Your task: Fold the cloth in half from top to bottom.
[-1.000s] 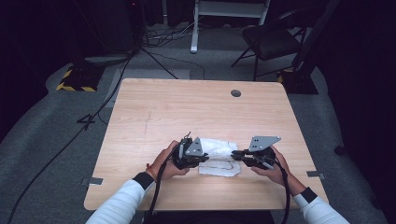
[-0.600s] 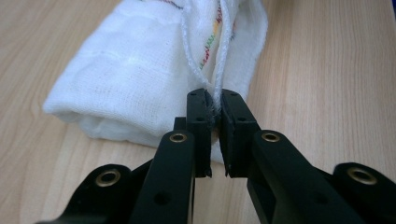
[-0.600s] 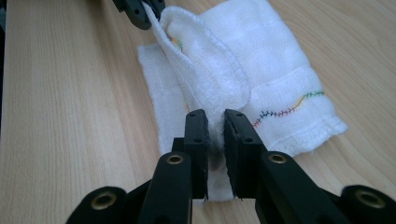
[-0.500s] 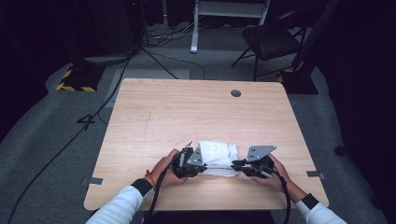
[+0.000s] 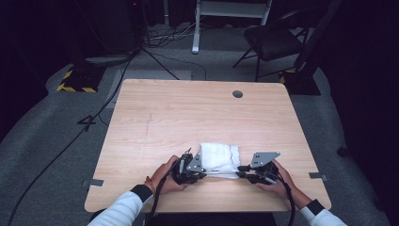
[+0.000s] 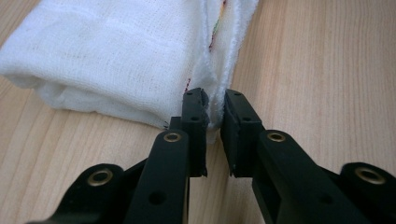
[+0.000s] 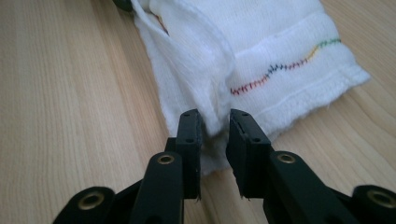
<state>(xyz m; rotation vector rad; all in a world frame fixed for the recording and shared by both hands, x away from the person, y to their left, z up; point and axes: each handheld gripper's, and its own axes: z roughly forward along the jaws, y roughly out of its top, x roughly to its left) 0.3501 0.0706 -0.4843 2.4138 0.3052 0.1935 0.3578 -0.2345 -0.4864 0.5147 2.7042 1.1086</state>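
A folded white cloth (image 5: 219,157) with a coloured zigzag stitch line (image 7: 280,67) lies on the wooden table (image 5: 188,117) near its front edge. My left gripper (image 5: 203,172) sits at the cloth's near left corner. In the left gripper view its jaws (image 6: 215,100) stand close together, pinching the thin cloth (image 6: 116,56) edge. At the near right corner is my right gripper (image 5: 240,170). Its jaws (image 7: 215,119) have just been opening, and a fold of the cloth (image 7: 261,56) lies loosely in the gap between them.
A round cable hole (image 5: 237,94) is in the table's far right part. Beyond the table stand a dark chair (image 5: 273,42), a white frame (image 5: 226,14) and cables on the grey floor. A cable (image 5: 155,202) trails from the left gripper along the sleeve.
Both hands have come down toward the table with the cloth, which now rests flat between them. The right gripper's jaws have widened a little.
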